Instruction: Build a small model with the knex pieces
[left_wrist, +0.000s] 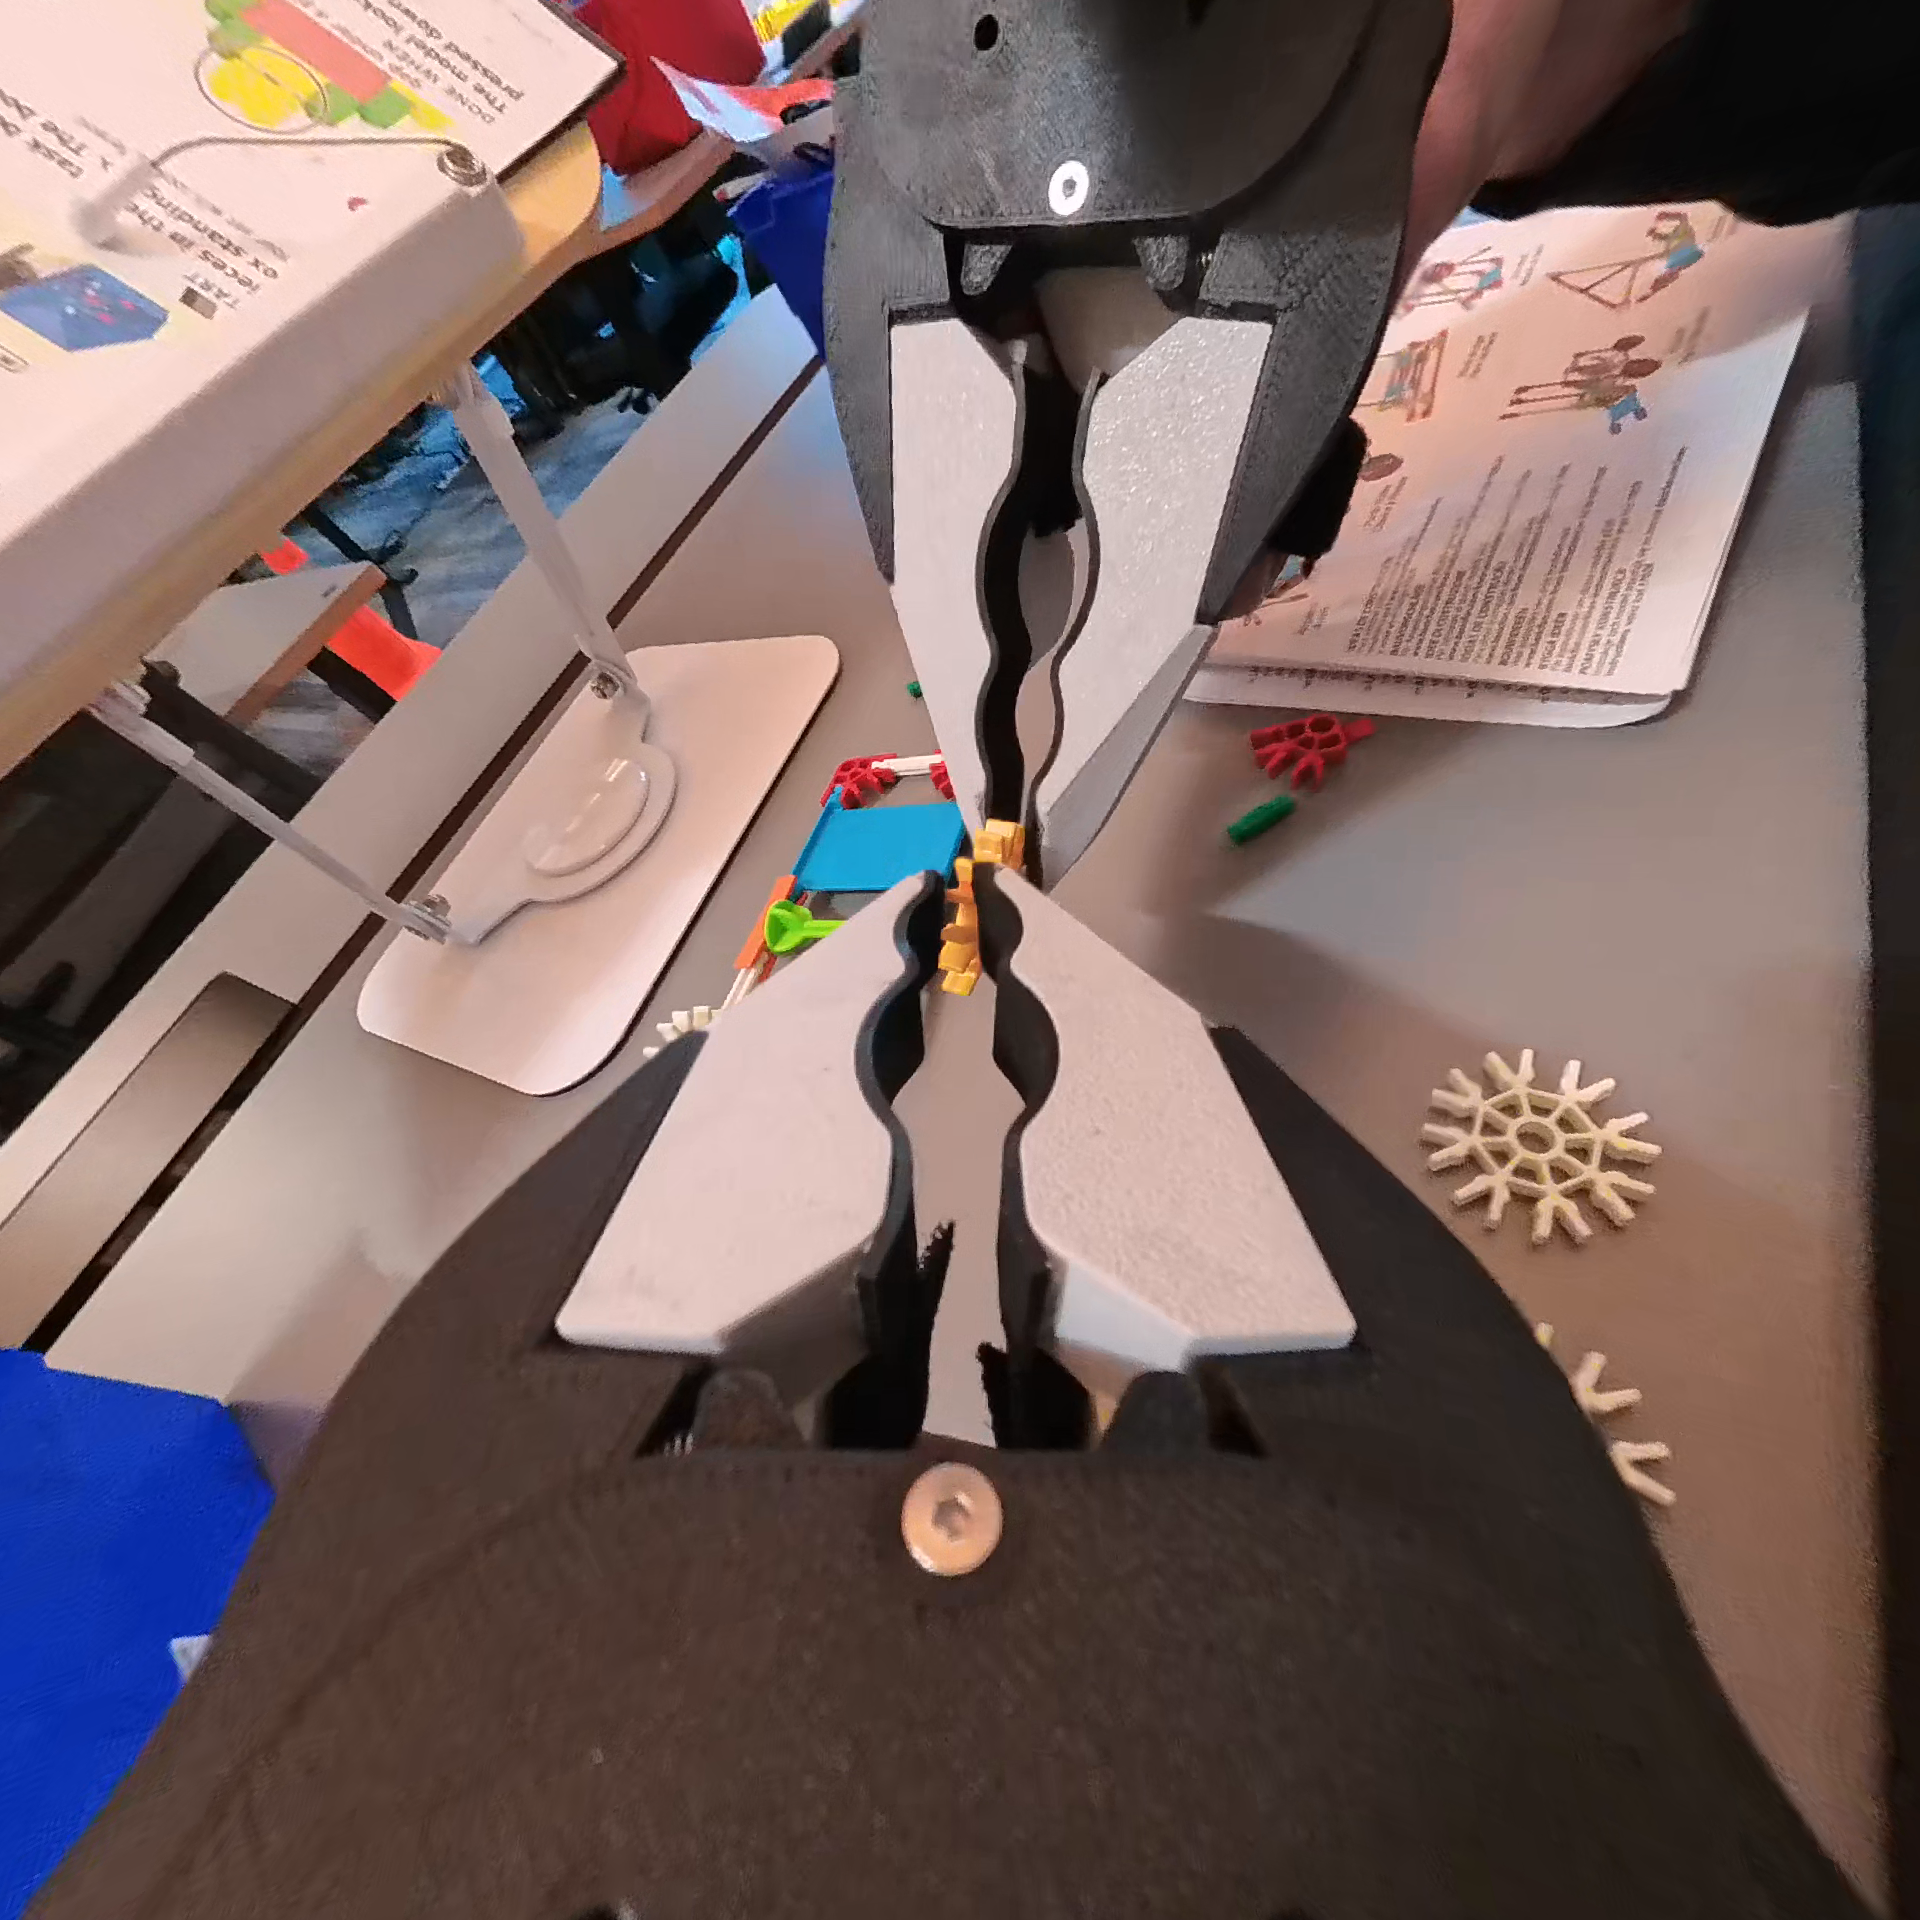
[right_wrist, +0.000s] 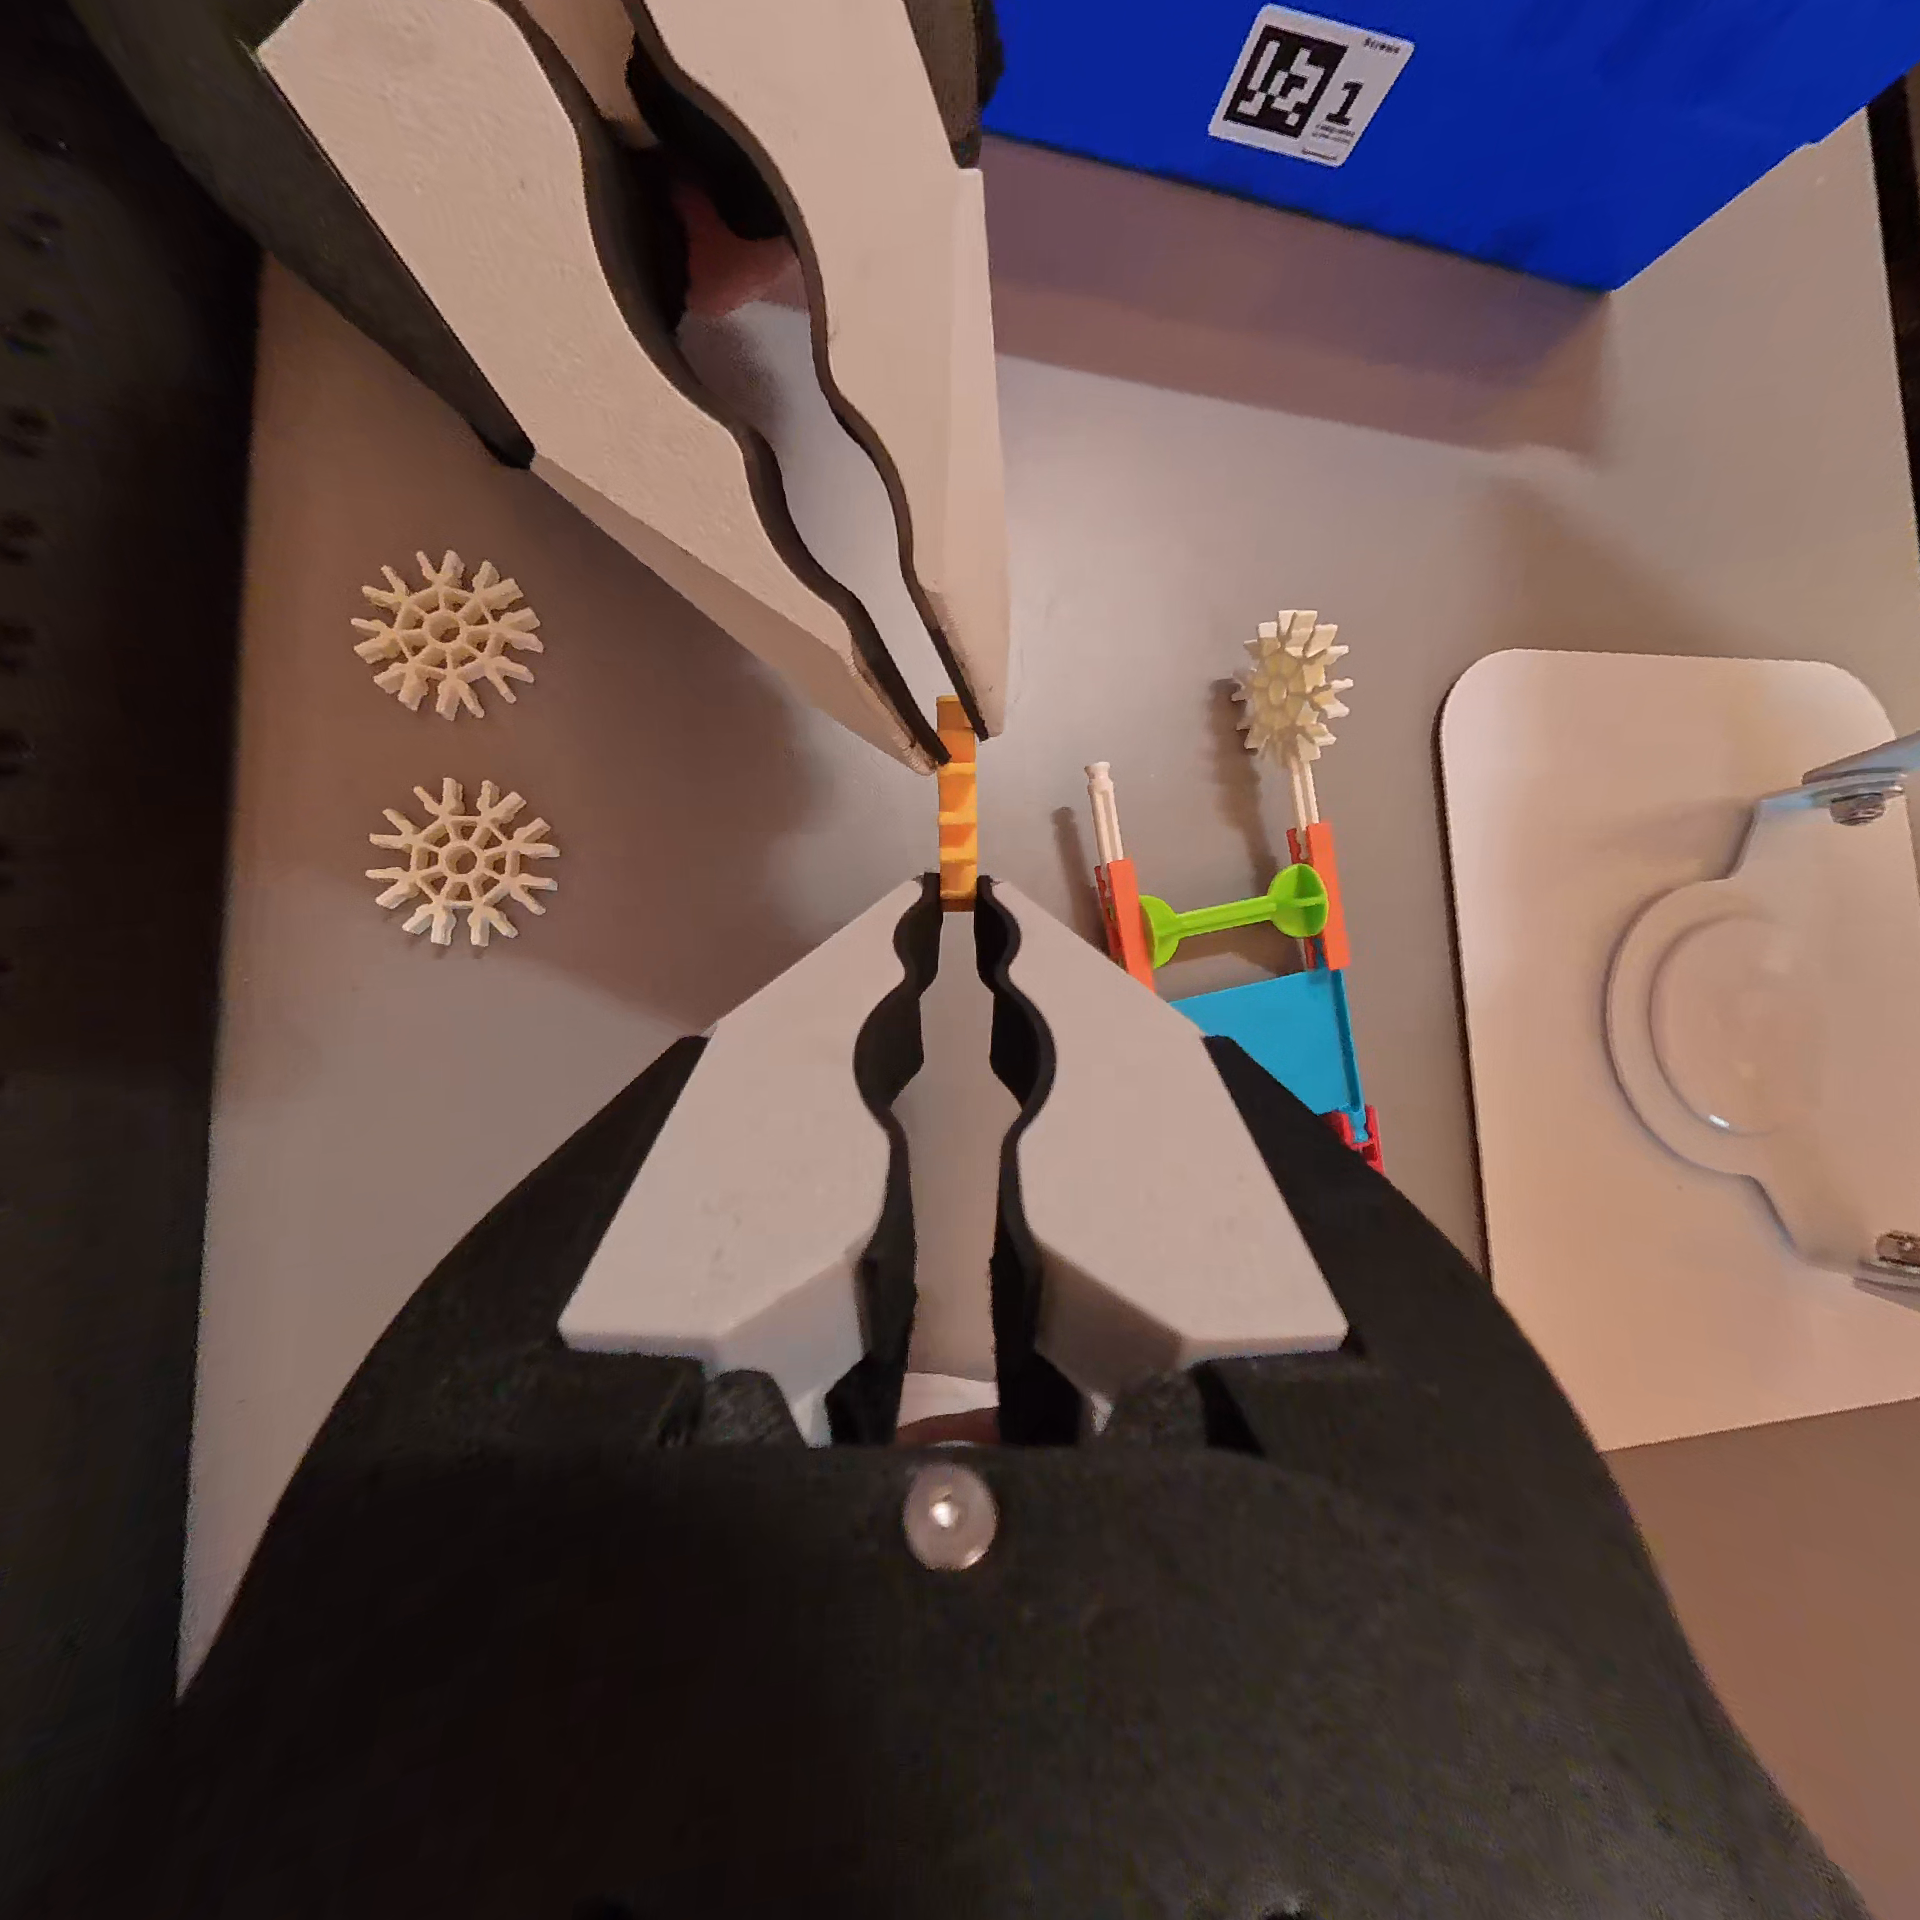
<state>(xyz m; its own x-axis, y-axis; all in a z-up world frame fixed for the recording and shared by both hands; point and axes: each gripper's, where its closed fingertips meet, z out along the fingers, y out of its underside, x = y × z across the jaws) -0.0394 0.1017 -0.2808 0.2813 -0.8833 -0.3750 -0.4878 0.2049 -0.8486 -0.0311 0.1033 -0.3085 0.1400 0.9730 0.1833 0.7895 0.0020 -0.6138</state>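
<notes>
A small yellow-orange toy connector piece (left_wrist: 961, 940) is held above the grey table (left_wrist: 1455, 935), between both grippers. My left gripper (left_wrist: 961, 883) is shut on its near end. My right gripper (left_wrist: 1010, 821) comes in from the top and is shut on its far end. In the right wrist view, my right gripper (right_wrist: 956, 888) grips the piece (right_wrist: 958, 821) from below and the left gripper (right_wrist: 948, 743) from above. I cannot tell whether it is one piece or two joined. A small model with a blue panel (right_wrist: 1273, 1023), orange connectors and a green rod (right_wrist: 1231, 914) lies just beside them.
Two white snowflake connectors (right_wrist: 447, 634) (right_wrist: 462, 862) lie on the table. A red connector (left_wrist: 1309, 743) and a short green rod (left_wrist: 1259, 821) lie near an open instruction booklet (left_wrist: 1538, 488). A white stand base (left_wrist: 603, 873) and a blue bin (right_wrist: 1558, 145) are close by. Both grippers' tips are close together, under 4 cm apart. It is some 8 cm from my right tips to the short green rod (left_wrist: 1259, 821).
</notes>
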